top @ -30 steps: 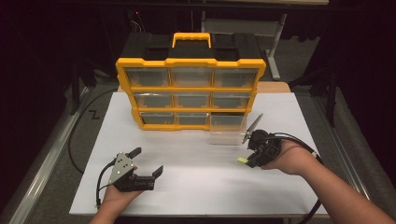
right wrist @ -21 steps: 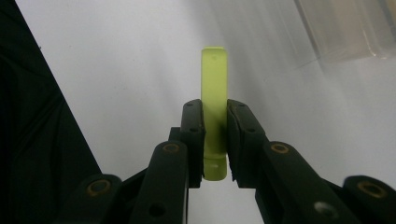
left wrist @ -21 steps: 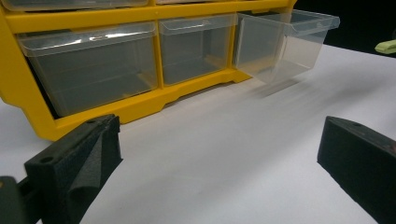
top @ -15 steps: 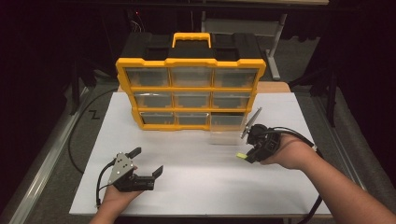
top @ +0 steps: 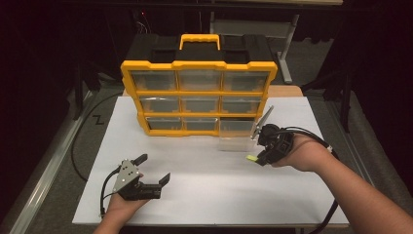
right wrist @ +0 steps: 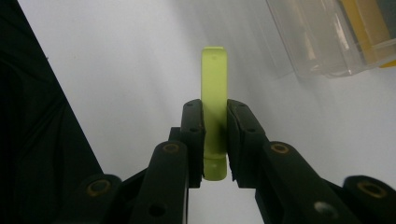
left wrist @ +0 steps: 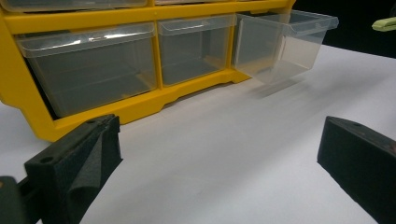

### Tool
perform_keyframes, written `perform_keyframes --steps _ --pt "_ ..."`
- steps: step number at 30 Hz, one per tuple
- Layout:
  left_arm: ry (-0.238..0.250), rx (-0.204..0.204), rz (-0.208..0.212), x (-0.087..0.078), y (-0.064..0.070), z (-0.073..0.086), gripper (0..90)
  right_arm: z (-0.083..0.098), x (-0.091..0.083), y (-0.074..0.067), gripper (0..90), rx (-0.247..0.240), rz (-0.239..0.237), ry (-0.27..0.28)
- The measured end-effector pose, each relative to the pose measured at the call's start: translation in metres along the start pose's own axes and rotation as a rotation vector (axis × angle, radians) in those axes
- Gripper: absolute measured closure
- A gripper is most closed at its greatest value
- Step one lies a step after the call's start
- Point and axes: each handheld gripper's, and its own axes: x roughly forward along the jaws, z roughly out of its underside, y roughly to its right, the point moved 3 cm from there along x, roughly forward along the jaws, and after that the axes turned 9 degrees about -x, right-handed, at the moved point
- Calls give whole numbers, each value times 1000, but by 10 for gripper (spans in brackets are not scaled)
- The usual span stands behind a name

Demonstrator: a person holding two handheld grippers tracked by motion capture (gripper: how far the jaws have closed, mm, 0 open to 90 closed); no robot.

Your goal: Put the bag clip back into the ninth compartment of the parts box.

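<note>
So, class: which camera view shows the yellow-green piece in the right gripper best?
The right gripper view: the yellow-green piece stands large, clamped between the right gripper's pads. The high view shows a small tip; the left gripper view catches one end at its edge.

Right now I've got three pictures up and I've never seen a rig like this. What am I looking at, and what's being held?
There is no robot here: a person holds a two-jaw gripper in each hand. The high view looks down on a white table. The other two pictures come from cameras riding on the grippers, looking along their black jaws.

On the table stands a yellow organizer with clear drawers. Its bottom right drawer is pulled out.

The right gripper is clamped on a small yellow-green piece, near that drawer. The left gripper rests open and empty over the near left part of the table.
</note>
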Motion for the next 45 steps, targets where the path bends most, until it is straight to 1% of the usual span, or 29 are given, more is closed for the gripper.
perform_keyframes --steps 12,22,27,36,37,45 --pt "0 -3 0 0 0 0 3 -8 -12 4 802 -7 13 -1" --pt "2 -6 2 0 -1 0 4 -17 -24 13 802 -12 24 -2" --pt "3 -6 4 0 0 0 3 -23 -24 17 802 -15 28 0" --pt "2 -2 3 0 0 0 3 -34 -18 24 802 -17 32 -10" --pt "1 -2 2 0 0 0 4 -35 -17 25 802 -24 33 -11" --pt "2 1 4 0 0 0 3 -40 -13 31 802 -22 44 -5"
